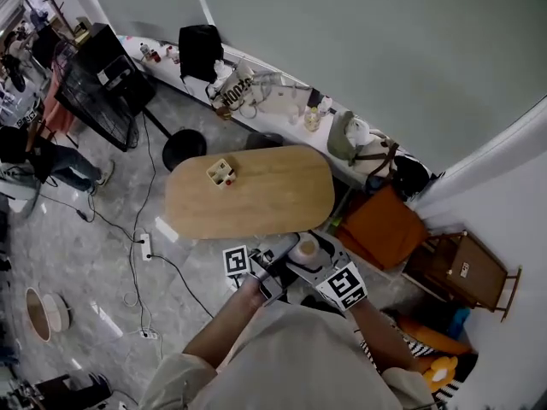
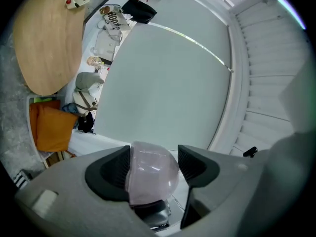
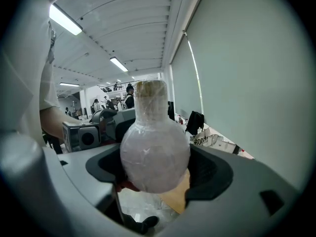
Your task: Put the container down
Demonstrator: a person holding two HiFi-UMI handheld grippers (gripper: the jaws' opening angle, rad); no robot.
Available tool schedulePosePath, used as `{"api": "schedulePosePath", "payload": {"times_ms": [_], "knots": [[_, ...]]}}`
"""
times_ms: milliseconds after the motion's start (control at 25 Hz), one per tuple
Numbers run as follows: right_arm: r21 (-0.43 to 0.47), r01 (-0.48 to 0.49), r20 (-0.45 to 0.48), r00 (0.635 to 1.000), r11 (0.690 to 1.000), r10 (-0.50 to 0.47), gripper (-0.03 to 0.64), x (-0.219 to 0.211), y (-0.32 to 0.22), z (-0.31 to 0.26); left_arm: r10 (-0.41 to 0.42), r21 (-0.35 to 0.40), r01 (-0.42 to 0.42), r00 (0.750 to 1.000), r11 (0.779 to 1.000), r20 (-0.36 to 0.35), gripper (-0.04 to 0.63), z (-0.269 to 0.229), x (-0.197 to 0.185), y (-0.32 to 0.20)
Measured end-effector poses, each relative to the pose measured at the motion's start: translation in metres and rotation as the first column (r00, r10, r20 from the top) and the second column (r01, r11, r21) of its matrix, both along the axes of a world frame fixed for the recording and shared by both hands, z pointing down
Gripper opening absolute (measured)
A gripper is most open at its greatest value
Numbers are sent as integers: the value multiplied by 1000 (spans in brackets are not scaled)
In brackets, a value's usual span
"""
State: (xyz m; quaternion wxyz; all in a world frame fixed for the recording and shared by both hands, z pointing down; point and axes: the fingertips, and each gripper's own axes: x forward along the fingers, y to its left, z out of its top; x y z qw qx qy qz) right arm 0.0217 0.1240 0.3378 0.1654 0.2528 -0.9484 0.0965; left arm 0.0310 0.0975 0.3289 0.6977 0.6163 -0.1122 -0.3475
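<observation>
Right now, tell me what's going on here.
A person is holding a round-bellied container wrapped in clear film with two hand-held grippers. The right gripper is clamped on its belly, and the left gripper is closed on it too. It is up in the air, close to the person's body, near the edge of the wooden table, not yet put down.

small box [image 1: 221, 172] on oval table [image 1: 275, 202]

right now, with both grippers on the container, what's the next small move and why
Probably ease it forward over the wooden table before lowering. The container sits clamped between the left gripper and the right gripper, close to the body at the table's near edge.
</observation>
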Motion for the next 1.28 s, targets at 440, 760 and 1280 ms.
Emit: {"api": "schedulePosePath", "payload": {"times_ms": [440,760,1280], "knots": [[-96,-70,-16,998,993,68,387,-53,-90,52,124,-78,-125,992,989,-19,298,56,-49,-90],[-148,-89,-38,996,985,84,387,-59,-133,91,152,-116,-154,988,981,-26,298,96,-54,-132],[-250,53,-30,998,967,-62,387,-32,-205,184,-22,-209,24,1000,978,10,298,189,-32,-208]]}}
